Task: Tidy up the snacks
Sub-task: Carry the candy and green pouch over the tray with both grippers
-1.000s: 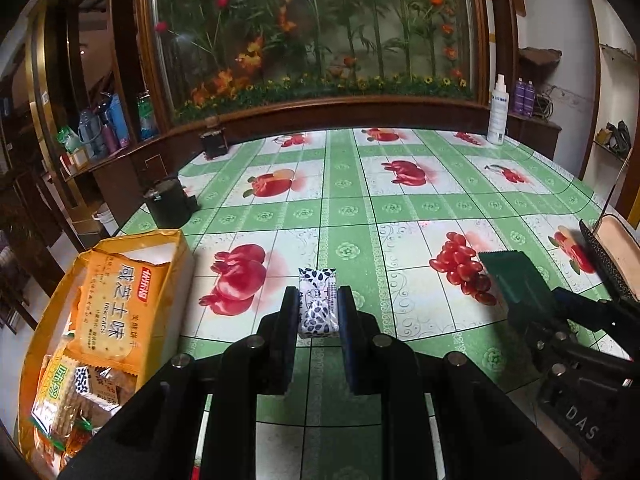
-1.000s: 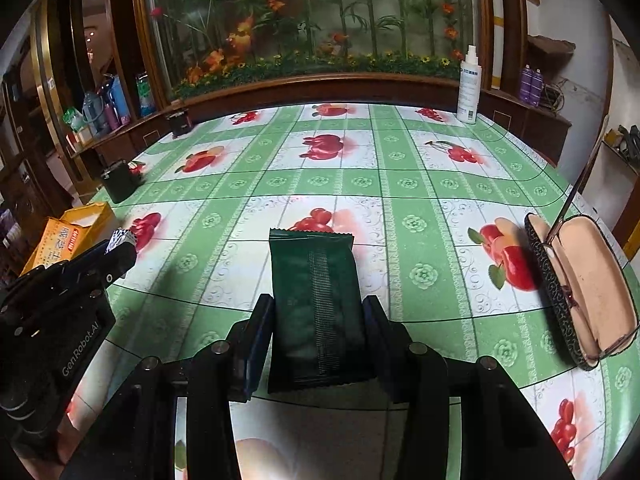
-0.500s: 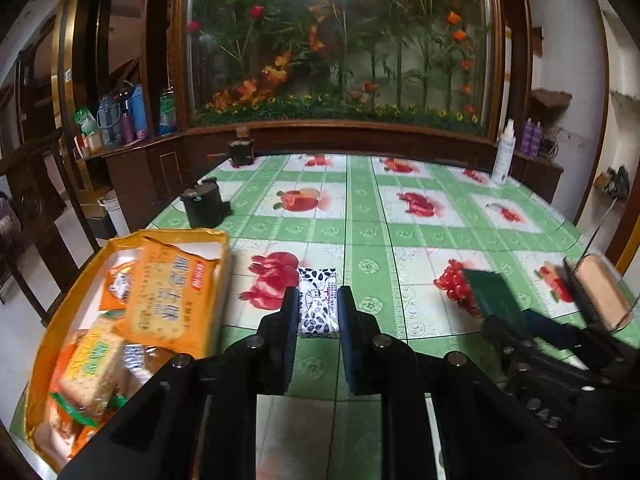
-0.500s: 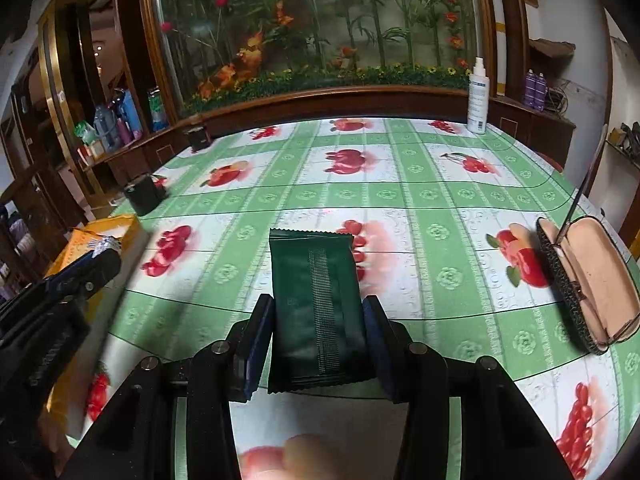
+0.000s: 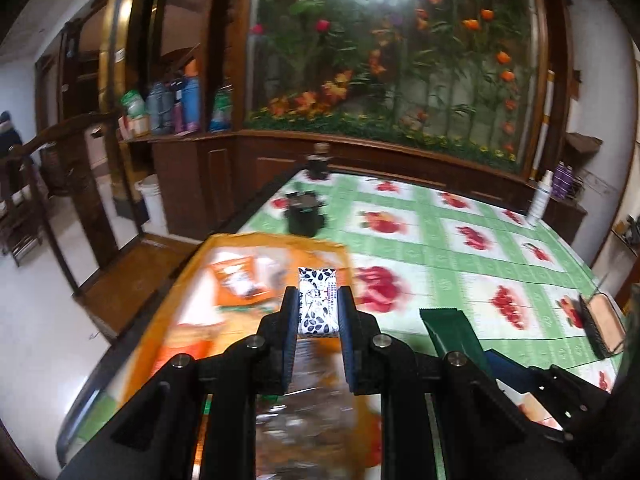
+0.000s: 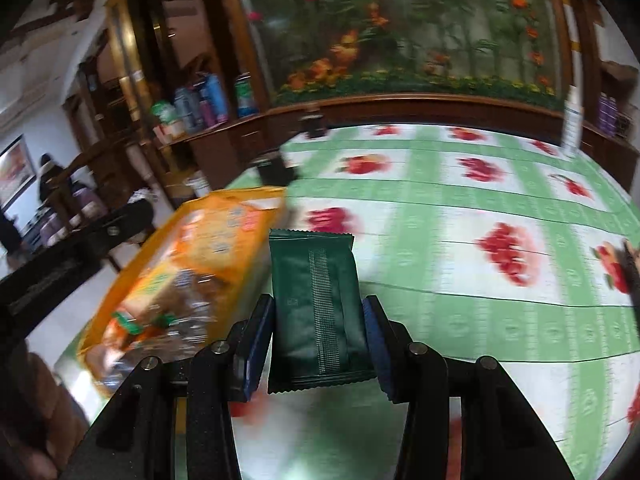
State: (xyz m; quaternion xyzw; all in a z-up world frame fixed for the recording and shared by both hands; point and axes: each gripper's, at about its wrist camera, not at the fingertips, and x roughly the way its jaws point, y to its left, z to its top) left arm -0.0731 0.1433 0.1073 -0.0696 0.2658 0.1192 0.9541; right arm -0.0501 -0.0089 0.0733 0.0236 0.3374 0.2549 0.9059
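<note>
Swinging toward the orange box (image 5: 192, 280) at about ten o'clock, the left gripper (image 5: 318, 312) is now hanging over its open top, where a second ago it was facing bare tablecloth with the box off at nine o'clock. Its fingers are pinching narrow on the white sweet (image 5: 317, 300) with the dark leaf print. At three o'clock of it, the right gripper (image 6: 320, 332) is following, its fingers clamping midway wide on the green packet (image 6: 316, 304); the box, formerly far off at nine o'clock, is now lying just beside the packet at ten o'clock. Both snacks are being carried in the air, so dropping them in is probably next, the sweet first.
</note>
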